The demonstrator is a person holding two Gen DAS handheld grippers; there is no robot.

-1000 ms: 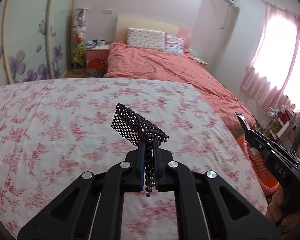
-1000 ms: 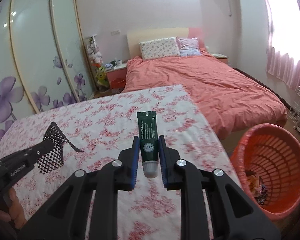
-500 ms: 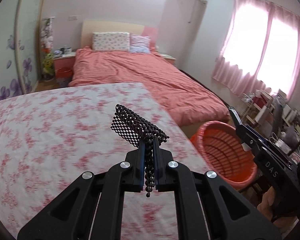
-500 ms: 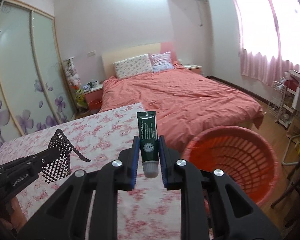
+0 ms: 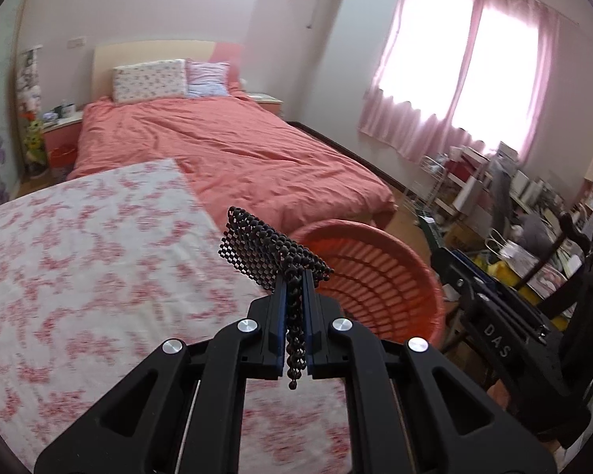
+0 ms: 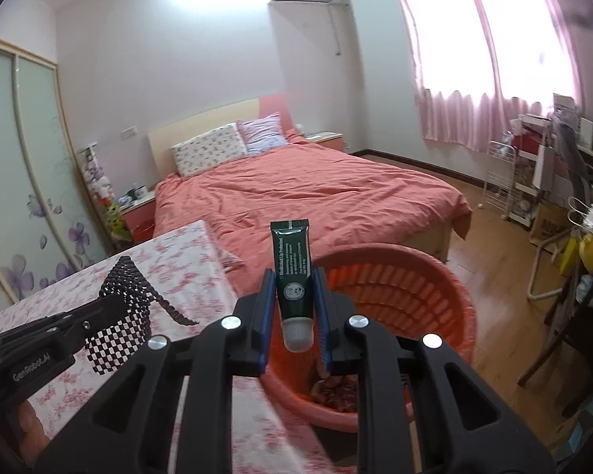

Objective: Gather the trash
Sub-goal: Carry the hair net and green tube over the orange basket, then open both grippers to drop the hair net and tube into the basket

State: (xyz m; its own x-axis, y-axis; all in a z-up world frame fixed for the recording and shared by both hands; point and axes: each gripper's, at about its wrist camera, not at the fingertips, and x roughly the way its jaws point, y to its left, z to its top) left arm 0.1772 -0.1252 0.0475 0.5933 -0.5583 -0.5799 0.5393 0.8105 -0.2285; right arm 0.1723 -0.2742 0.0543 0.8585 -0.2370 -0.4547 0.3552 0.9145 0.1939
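My left gripper (image 5: 295, 276) is shut on a black mesh net (image 5: 265, 254), held above the right edge of the floral-covered table (image 5: 79, 245). The net also shows in the right wrist view (image 6: 126, 308). My right gripper (image 6: 294, 276) is shut on a dark green tube (image 6: 291, 264) with a white cap, held upright over the near rim of the orange basket (image 6: 427, 288). The basket (image 5: 379, 272) stands on the floor just right of the table and holds some trash at its bottom (image 6: 336, 389).
A bed with a coral duvet (image 6: 316, 193) lies beyond the table and basket. Cluttered shelves and a chair (image 6: 565, 237) stand at the right under the pink-curtained window. A wardrobe with flower doors (image 6: 19, 197) is at the left.
Both grippers have swung right, off the table toward the orange basket, each still holding its item. The basket now sits directly in front of the right gripper.
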